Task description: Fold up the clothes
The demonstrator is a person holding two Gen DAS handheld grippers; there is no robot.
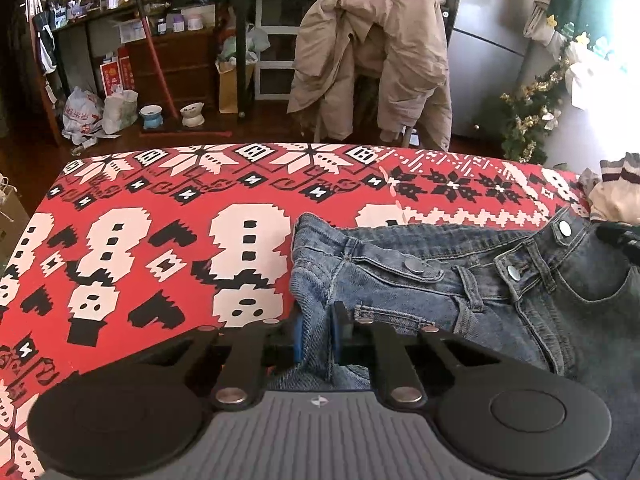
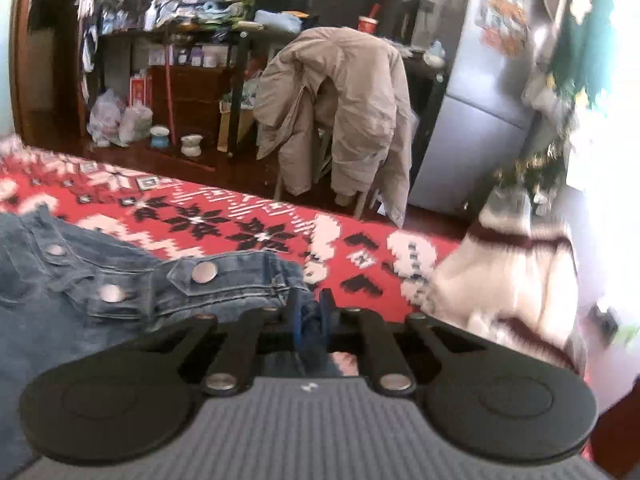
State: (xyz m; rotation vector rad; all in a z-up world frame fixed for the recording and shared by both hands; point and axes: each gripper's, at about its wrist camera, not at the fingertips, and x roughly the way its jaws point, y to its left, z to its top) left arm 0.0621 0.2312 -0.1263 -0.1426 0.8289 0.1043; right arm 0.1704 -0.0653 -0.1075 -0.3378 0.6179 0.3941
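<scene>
Both grippers pinched tight on jeans [image 1: 460, 280] waistband, left gripper [image 1: 316, 336] lower centre, right gripper [image 2: 312, 326] lower centre: keep tension even over red tablecloth [image 1: 140, 240].

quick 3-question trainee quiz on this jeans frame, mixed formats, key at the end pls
1. True or false: the left gripper is open and clear of the jeans.
2. What is the right gripper pinching? A) the striped knit garment B) denim at the jeans waistband C) the red patterned cloth
3. Fill in: over the chair behind the table hangs a beige ____.

Key: 1 false, its blue pads are closed on a fold of denim. 2 B. 3 jacket.
</scene>
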